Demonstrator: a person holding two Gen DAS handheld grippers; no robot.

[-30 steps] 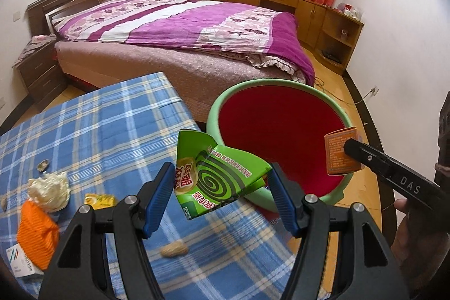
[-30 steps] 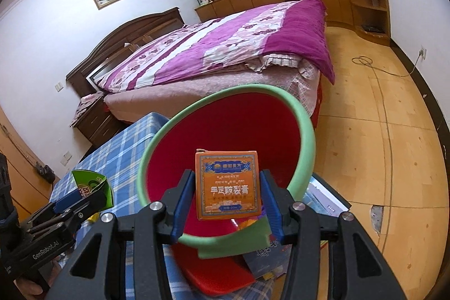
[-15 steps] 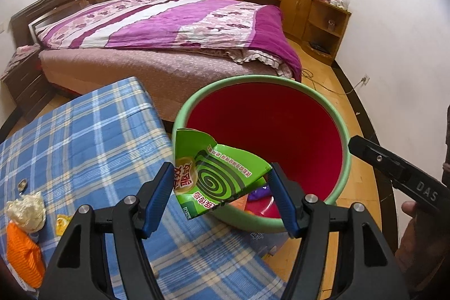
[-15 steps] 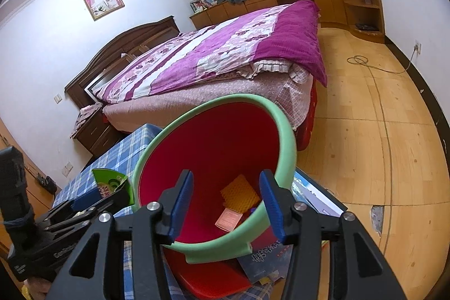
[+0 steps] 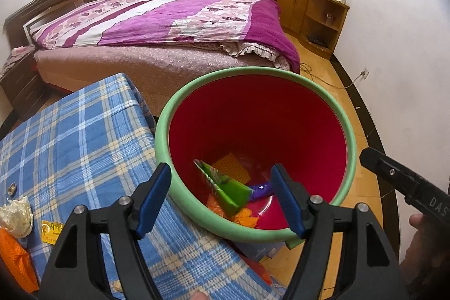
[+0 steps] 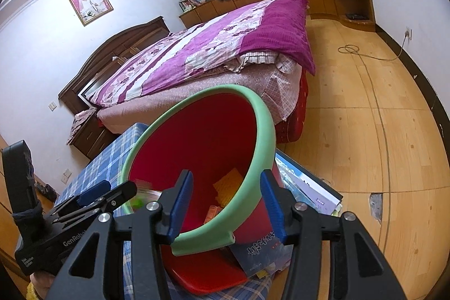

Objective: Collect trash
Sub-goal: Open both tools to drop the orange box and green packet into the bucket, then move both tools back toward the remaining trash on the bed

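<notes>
A red bin with a green rim [image 5: 254, 73] leans at the edge of the blue plaid table [image 5: 70, 137]. My left gripper [image 5: 222, 198] hovers over its mouth with the jaws opening and nothing between them. Below it, the green mosquito-coil box [image 5: 229, 191] lies inside the bin among orange and purple scraps. My right gripper [image 6: 225, 204] is open and empty just above the bin's near rim [image 6: 261, 137]. An orange packet [image 6: 227, 183] rests on the bin's floor. Each gripper shows at the edge of the other's view.
On the table's left lie a crumpled white tissue [image 5: 15, 215], a yellow wrapper [image 5: 52, 228] and an orange item [image 5: 14, 260]. Books [image 6: 303, 187] sit beneath the bin. A purple-covered bed [image 5: 168, 18] stands behind, wooden floor [image 6: 365, 131] to the right.
The right gripper let its orange box fall into the bin. The left gripper moved over the bin and released the green box, which now lies inside.
</notes>
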